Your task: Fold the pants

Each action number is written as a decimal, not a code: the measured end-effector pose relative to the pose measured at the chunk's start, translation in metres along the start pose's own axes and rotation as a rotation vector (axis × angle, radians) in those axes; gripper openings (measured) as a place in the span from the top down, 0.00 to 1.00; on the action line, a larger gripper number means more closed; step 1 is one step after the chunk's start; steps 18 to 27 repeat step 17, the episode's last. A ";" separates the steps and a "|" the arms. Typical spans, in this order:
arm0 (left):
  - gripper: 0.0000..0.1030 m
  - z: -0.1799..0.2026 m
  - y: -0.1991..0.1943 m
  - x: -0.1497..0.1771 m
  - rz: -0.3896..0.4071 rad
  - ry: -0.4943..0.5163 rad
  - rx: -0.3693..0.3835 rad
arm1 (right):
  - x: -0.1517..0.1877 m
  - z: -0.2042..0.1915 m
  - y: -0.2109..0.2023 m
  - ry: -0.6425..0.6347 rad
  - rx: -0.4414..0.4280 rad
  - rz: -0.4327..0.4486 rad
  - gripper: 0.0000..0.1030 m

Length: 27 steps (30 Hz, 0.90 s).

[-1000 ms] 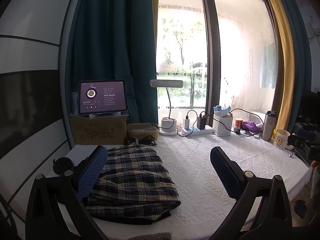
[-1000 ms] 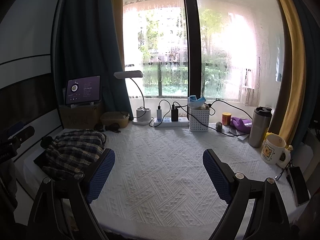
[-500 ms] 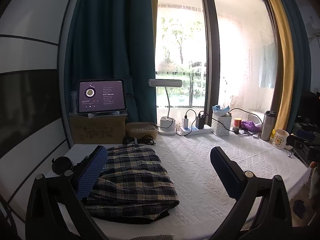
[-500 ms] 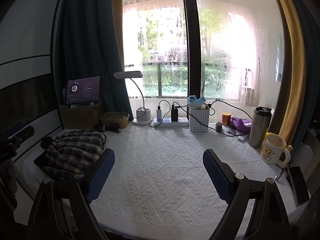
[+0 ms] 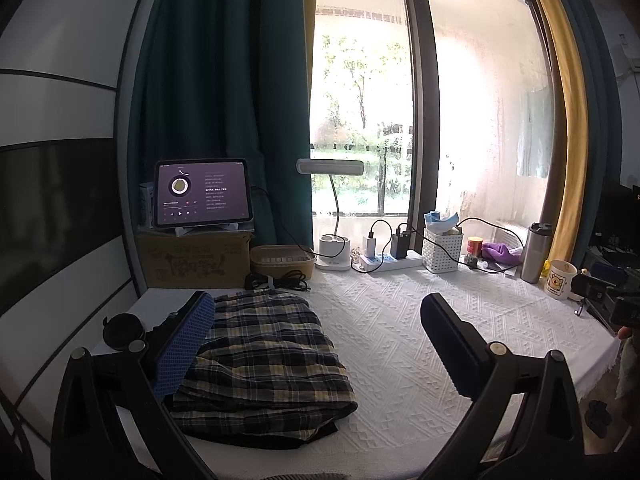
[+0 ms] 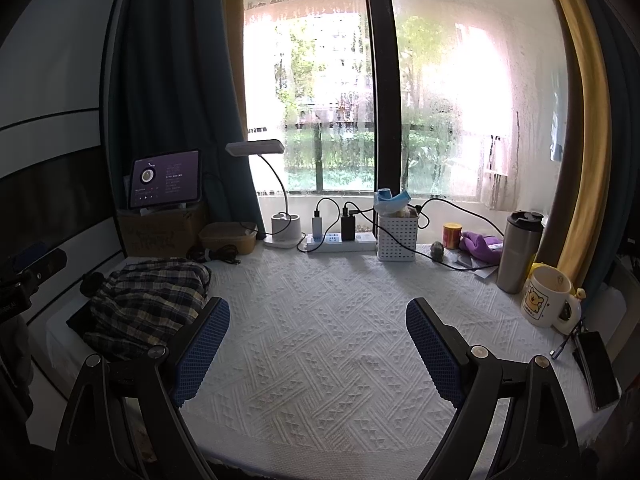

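Note:
Plaid pants (image 5: 260, 356) lie in a folded bundle on the left part of the white textured tablecloth (image 5: 400, 328); a dark layer shows under their near edge. My left gripper (image 5: 316, 344) hangs open above the table, its left finger over the bundle's left edge, nothing between the pads. In the right wrist view the same pants (image 6: 148, 304) lie at the far left. My right gripper (image 6: 318, 344) is open over bare cloth (image 6: 320, 320), to the right of the pants and apart from them.
Along the window stand a tablet (image 5: 202, 192) on a cardboard box (image 5: 194, 260), a desk lamp (image 5: 332, 208), a power strip (image 5: 390, 260), a white basket (image 6: 396, 236), a steel tumbler (image 6: 518, 256) and a mug (image 6: 546, 296). A phone (image 6: 596, 368) lies at the right edge.
The left wrist view has shifted very slightly; the pants and both grippers stay as they were.

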State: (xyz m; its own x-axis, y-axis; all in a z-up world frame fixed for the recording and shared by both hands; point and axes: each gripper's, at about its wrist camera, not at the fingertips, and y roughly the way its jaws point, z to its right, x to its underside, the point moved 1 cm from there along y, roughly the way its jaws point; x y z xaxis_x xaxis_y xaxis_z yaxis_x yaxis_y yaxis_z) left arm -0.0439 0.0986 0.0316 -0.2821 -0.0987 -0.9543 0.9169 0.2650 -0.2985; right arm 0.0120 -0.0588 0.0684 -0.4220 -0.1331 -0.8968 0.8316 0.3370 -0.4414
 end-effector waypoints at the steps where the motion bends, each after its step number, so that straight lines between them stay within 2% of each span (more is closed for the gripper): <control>1: 0.01 0.000 0.000 0.000 0.000 0.000 0.000 | 0.000 0.000 0.000 0.000 0.000 0.000 0.12; 27: 0.01 -0.001 -0.006 -0.003 0.033 -0.015 0.034 | 0.001 0.000 0.002 0.001 0.003 -0.005 0.12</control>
